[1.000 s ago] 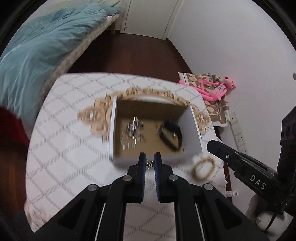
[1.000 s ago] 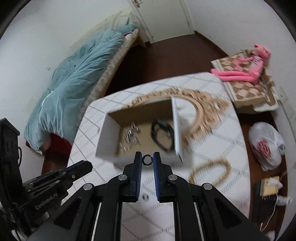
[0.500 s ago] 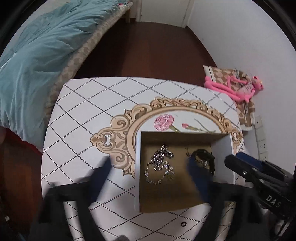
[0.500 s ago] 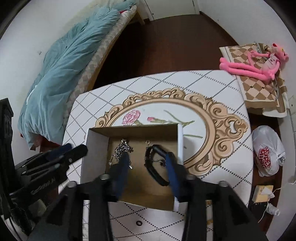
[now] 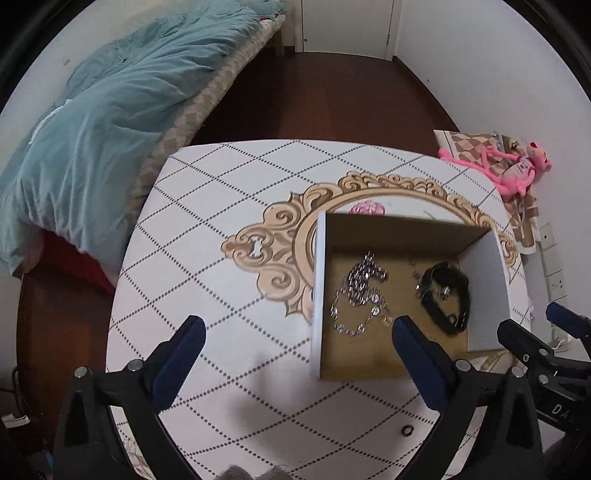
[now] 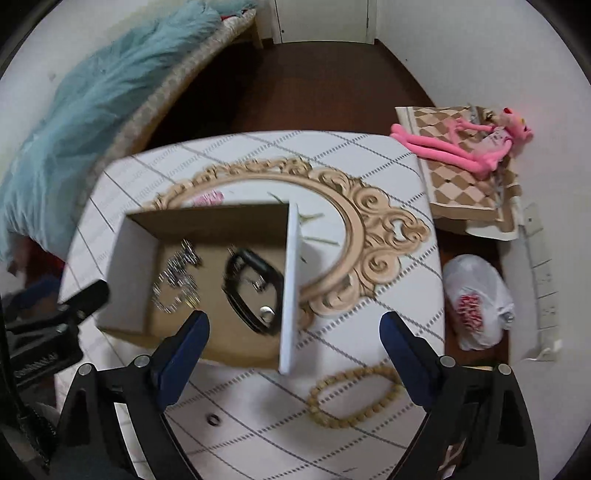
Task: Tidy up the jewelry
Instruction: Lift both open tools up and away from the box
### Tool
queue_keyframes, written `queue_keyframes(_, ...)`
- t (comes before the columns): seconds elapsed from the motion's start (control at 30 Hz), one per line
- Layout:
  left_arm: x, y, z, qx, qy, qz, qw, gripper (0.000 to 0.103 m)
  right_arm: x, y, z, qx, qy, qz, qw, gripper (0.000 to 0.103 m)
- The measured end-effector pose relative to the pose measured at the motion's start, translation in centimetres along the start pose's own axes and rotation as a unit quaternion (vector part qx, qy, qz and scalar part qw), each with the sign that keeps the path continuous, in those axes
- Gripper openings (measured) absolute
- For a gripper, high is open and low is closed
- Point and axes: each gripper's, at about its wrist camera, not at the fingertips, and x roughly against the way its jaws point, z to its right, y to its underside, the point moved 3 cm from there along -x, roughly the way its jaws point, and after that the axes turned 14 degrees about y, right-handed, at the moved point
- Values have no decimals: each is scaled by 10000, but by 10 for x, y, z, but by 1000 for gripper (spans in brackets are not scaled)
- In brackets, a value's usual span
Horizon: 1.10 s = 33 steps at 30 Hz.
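In the box [image 6: 291,295] you have one silver necklace [image 6: 177,280] and one black bracelet [image 6: 251,291]; beside it, one beaded bracelet [image 6: 351,397] and one small ring [image 6: 213,419].

White-walled bedroom with dark wood floor [image 5: 332,92], a bed under a teal duvet [image 5: 103,110], and a white door [image 5: 347,26].

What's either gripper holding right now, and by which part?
Nothing. The left gripper and right gripper are both wide open and empty. The bead bracelet and small ring lie on the table.
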Motion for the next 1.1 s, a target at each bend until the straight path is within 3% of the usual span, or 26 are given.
queue_keyframes(0.43, 62, 27, 13, -241, -195, 590, 9978, 103, 56, 31, 3, -127, 210, 518, 9984, 96)
queue_keyframes(0.77, 117, 45, 31, -428, -47, 1046, 9936, 103, 121, 50, 21, -362, 287, 1084, 9930, 97)
queue_keyframes(1.1, 114, 63, 33, -299, 106, 1039, 9941, 103, 131, 70, 32, -511, 120, 1043, 9932, 97)
